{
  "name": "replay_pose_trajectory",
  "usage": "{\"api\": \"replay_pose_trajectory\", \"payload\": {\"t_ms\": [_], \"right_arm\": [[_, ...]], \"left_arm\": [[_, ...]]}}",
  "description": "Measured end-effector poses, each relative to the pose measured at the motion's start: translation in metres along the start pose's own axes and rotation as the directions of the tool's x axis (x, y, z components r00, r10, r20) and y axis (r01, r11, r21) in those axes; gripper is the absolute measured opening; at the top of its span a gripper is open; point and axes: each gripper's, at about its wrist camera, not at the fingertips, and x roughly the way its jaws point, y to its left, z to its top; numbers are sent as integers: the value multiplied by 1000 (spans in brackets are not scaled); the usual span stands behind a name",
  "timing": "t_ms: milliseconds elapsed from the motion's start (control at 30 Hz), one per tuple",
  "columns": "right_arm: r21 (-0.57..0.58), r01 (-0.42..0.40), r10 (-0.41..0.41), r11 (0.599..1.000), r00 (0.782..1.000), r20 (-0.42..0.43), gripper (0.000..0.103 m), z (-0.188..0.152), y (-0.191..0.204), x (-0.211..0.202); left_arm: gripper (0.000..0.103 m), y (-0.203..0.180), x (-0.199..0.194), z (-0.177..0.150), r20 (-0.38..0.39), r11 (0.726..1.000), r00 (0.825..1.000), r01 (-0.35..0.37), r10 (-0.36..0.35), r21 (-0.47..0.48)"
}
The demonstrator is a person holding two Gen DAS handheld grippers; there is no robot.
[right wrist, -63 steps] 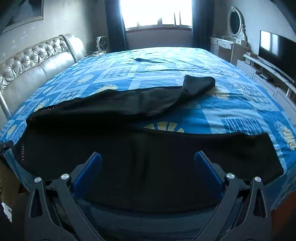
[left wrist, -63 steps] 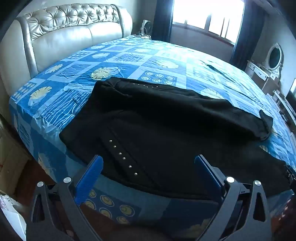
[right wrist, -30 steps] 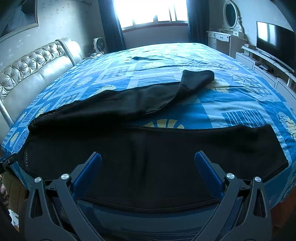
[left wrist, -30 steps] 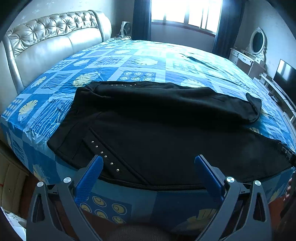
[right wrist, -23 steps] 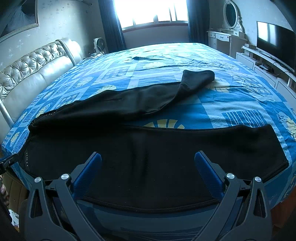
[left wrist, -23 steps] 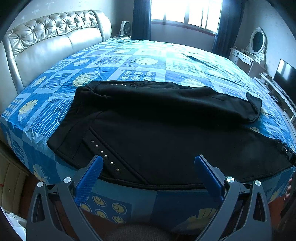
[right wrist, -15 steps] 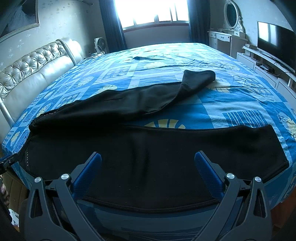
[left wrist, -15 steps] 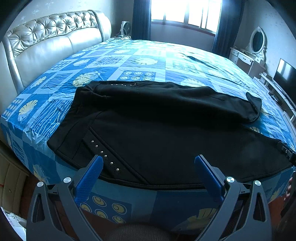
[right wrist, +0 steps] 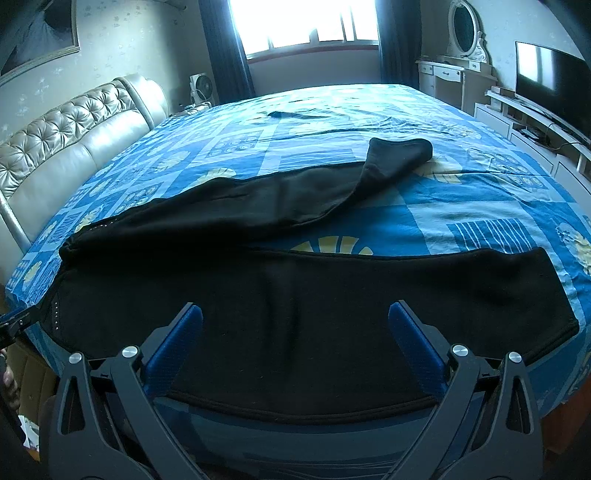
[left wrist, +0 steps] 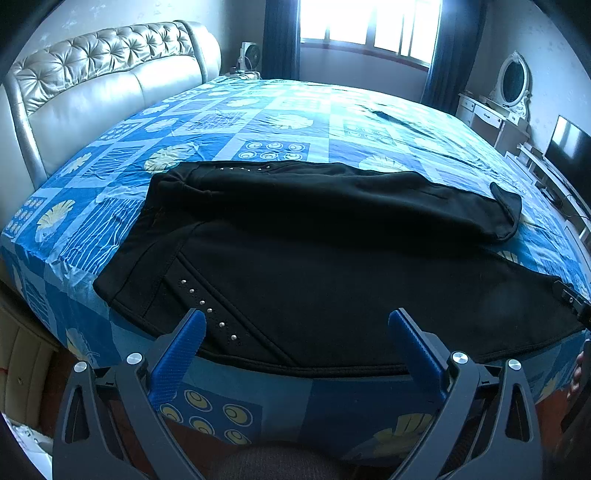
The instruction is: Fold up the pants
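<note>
Black cloth, one pair of pants (left wrist: 332, 280), lies spread across the near side of the bed (left wrist: 280, 110), on a blue sheet patterned with squares, leaves and rings. Its waist is toward the padded headboard (left wrist: 92, 85) and its two legs run toward the foot. The near leg (right wrist: 369, 310) lies flat and straight along the bed's edge. The far leg (right wrist: 295, 195) angles away from it, with bare sheet showing between the two, and its cuff (right wrist: 400, 151) is turned up. Two rows of small silver studs show near the waist: one slanting row on the near hip (left wrist: 207, 310) and one short row on the far side of the waistband (left wrist: 243, 168).

The left gripper (left wrist: 297, 332) hangs over the bed's edge near the hip, its two blue fingers (left wrist: 181, 350) wide apart and holding nothing. The right gripper (right wrist: 295, 328) hangs over the near leg, its two fingers (right wrist: 415, 347) likewise spread and empty. Neither touches the cloth.

One window (right wrist: 306, 26) stands beyond the bed between two dark curtains. One dresser with an oval mirror (right wrist: 463, 26) and one television (right wrist: 550, 77) stand to the right. A small fan (right wrist: 201, 86) sits by the headboard.
</note>
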Motion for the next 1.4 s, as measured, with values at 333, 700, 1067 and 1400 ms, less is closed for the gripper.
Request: {"api": "replay_pose_trajectory", "payload": {"t_ms": [333, 700, 1067, 1400], "right_arm": [[2, -5, 5, 1000, 1000, -3, 101, -1, 1, 0], [22, -40, 40, 999, 999, -16, 101, 0, -1, -1], [-98, -111, 110, 989, 994, -13, 101, 11, 11, -10], [-150, -189, 177, 971, 980, -90, 101, 11, 20, 5]], "left_arm": [[99, 0, 0, 0, -1, 1000, 1000, 1, -1, 1], [99, -2, 0, -2, -5, 1000, 1000, 11, -11, -4], [99, 9, 7, 6, -65, 991, 989, 129, -131, -35], [99, 139, 64, 107, -106, 966, 967, 219, -234, -136]]}}
